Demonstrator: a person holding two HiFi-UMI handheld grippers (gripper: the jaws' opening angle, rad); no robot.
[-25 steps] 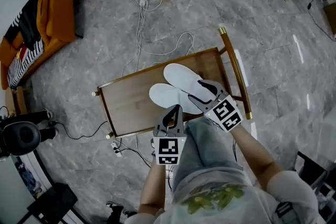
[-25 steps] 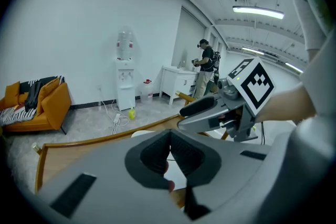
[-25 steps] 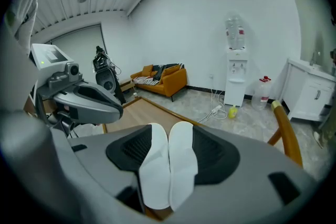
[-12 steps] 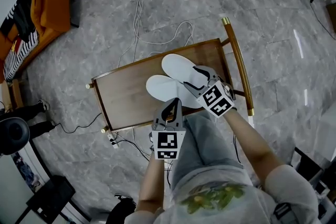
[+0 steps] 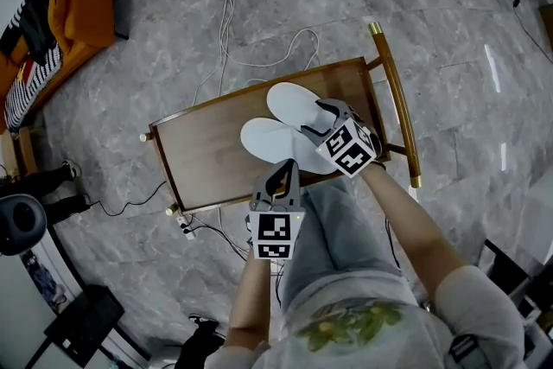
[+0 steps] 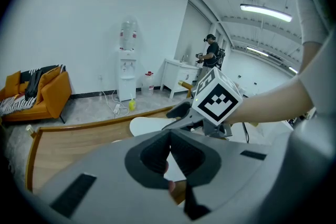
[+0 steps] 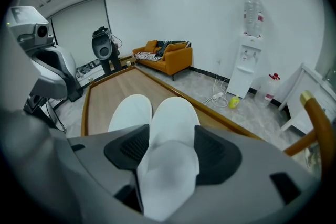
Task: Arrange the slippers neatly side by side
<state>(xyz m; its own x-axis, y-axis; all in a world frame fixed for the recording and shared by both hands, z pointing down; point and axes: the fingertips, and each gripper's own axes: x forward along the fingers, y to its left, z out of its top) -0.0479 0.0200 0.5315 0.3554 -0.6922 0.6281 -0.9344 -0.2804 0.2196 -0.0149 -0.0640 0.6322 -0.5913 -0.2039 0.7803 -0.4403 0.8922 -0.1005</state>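
While your R gripper [image 5: 318,124] has just been spreading its jaws, heel of right slipper [image 5: 289,104] lies loose btwn them | left slipper [image 5: 262,139] beside it, touching, both on wood table [image 5: 199,164] | L gripper [image 5: 289,170] clenched, empty, at table's near edge.

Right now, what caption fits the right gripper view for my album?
The right gripper, jaws just opening, a white slipper between them, beside the second slipper on the wooden table.
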